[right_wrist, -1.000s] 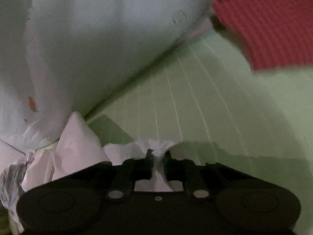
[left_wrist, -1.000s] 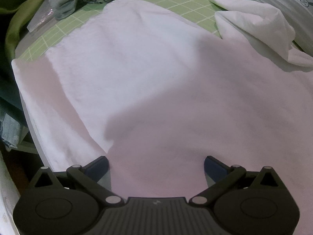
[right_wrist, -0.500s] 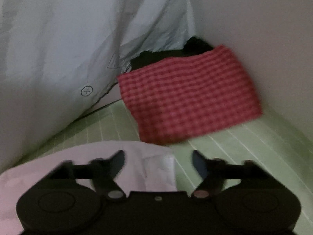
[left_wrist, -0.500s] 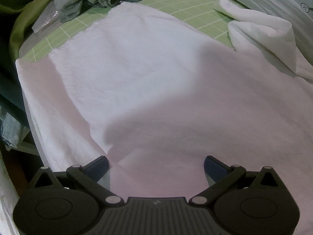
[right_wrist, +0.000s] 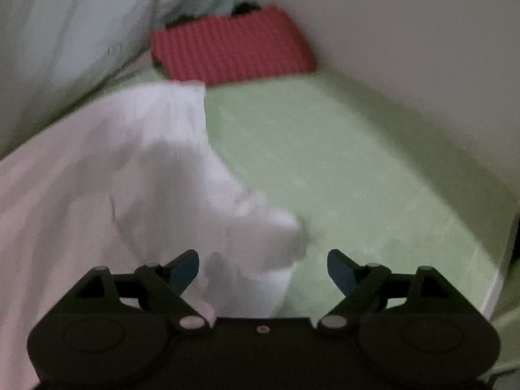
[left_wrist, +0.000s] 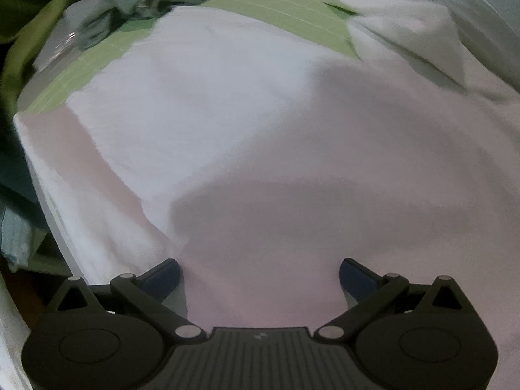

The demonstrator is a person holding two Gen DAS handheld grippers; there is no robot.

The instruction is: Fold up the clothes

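Observation:
A large white garment lies spread over the green grid mat, its left edge hanging off the table side. A rumpled sleeve is bunched at the far right. My left gripper is open just above the cloth, holding nothing. In the right wrist view the same white garment lies on the left, its crumpled sleeve end loose on the green mat. My right gripper is open over that sleeve end, holding nothing.
A heap of grey-blue clothes sits at the far left of the mat. A folded red checked cloth lies at the far end by the pale wall. A white sheet hangs on the left. The table edge is at right.
My right gripper was shut on the white sleeve, then opened and let it drop onto the mat; it has since drawn back. My left gripper stayed open, shifting slightly over the cloth.

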